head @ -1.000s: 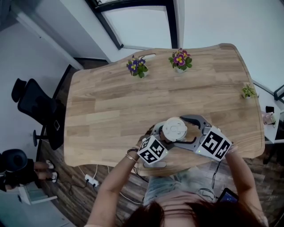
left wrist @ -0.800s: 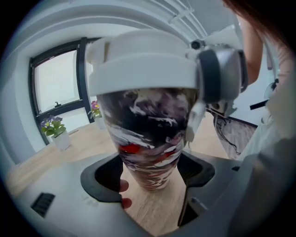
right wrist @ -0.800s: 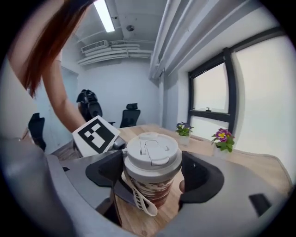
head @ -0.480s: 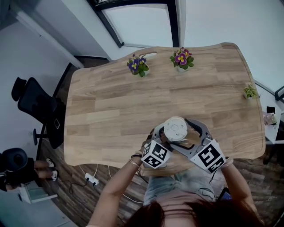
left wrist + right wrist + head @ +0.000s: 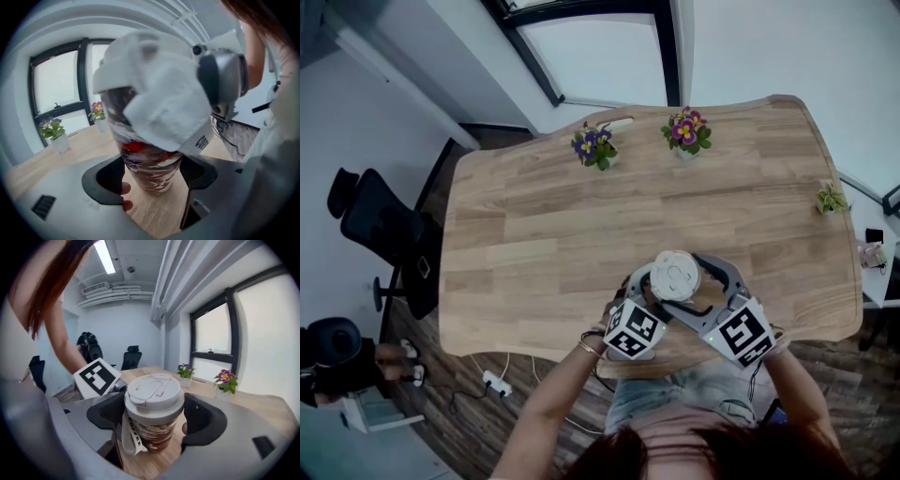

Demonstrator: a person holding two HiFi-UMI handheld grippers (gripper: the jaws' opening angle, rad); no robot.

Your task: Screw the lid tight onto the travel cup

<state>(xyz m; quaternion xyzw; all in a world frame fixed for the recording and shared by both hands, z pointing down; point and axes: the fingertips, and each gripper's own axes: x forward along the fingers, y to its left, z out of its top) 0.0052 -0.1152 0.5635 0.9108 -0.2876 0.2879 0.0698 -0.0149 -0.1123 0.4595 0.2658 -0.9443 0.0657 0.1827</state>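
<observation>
— How many cups are there, and where?

— One travel cup (image 5: 154,439), brown and white marbled, standing upright at the near edge of the wooden table (image 5: 544,234), about midway along it. One white lid (image 5: 153,391) sits on top, with a white strap (image 5: 127,437) printed "COFFEE" hanging down its side.

— Anything inside it?

— The lid covers the mouth, so I cannot tell.

— And the grippers?

— Two, one from each side. The left gripper (image 5: 152,180) has its jaws closed narrow on the cup's body, low down, pads touching both sides. The right gripper (image 5: 154,416) grips higher, its jaws pressed against the lid's rim on either side. Each carries one cube with square markers.

— What else is on the table?

— Three small pots. Two stand at the far edge: one holds a purple-flowered plant (image 5: 593,145), and to its right one holds a pink-flowered plant (image 5: 685,131). The third, at the right edge, holds a little green plant (image 5: 831,199). All are well apart from the cup.

— Beyond the table?

— A black office chair (image 5: 380,225) on the left.
</observation>
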